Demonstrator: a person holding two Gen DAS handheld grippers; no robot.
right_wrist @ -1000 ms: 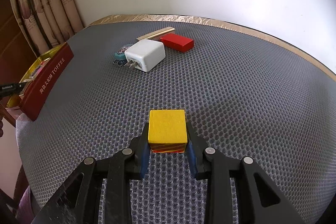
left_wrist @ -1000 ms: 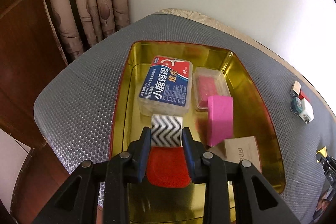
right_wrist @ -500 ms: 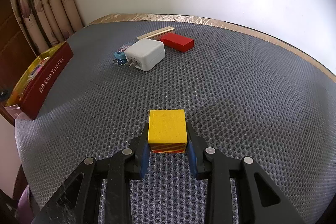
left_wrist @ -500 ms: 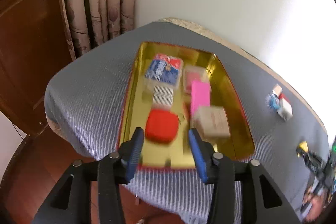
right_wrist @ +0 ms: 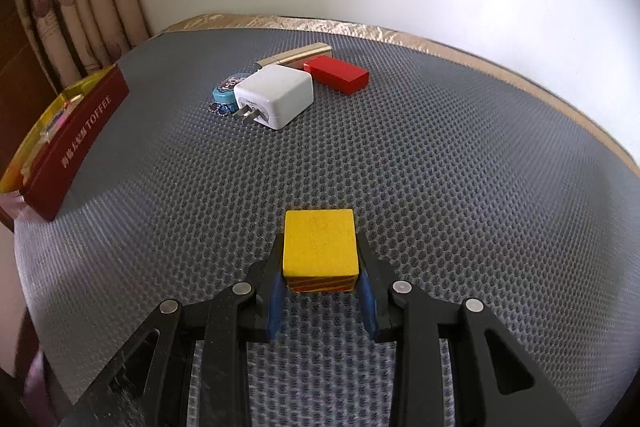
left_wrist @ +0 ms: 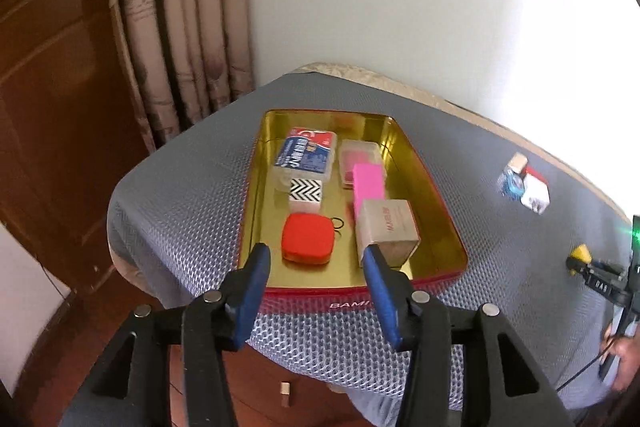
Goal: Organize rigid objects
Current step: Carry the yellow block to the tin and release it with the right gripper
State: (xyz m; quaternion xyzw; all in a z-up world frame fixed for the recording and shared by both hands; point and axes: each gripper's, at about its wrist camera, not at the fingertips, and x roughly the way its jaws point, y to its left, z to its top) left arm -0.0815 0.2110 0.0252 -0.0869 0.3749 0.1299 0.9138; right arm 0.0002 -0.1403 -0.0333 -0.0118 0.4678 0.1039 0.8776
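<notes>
The left gripper (left_wrist: 316, 259) is held above the near edge of a red-walled tin tray (left_wrist: 436, 183); its jaws are opening and nothing is seen between them. The tray is set at the left end of a table covered by a grey mesh mat (left_wrist: 192, 187), close to the corner by the curtain (left_wrist: 180, 27).

Inside the tray, a blue-labelled plastic box (left_wrist: 306, 157) is placed at the far end, with a clear pink box (left_wrist: 360, 157) just beside it. A chevron-patterned block (left_wrist: 306, 191) is seen touching the near side of the blue-labelled box, and a red rounded case (left_wrist: 306, 238) lies nearer the near edge. A pink block (left_wrist: 369, 181) and a beige carton (left_wrist: 388, 227) are lined up along the tray's right wall.

The right gripper (right_wrist: 320, 269) is clamped on a yellow block (right_wrist: 319, 245), which is rested on the mat near the table's near edge. Toward the far edge, a white charger (right_wrist: 276, 101), a red box (right_wrist: 336, 74), a blue round trinket (right_wrist: 226, 93) and a gold bar (right_wrist: 296, 54) are clustered together, well apart from the tray.
</notes>
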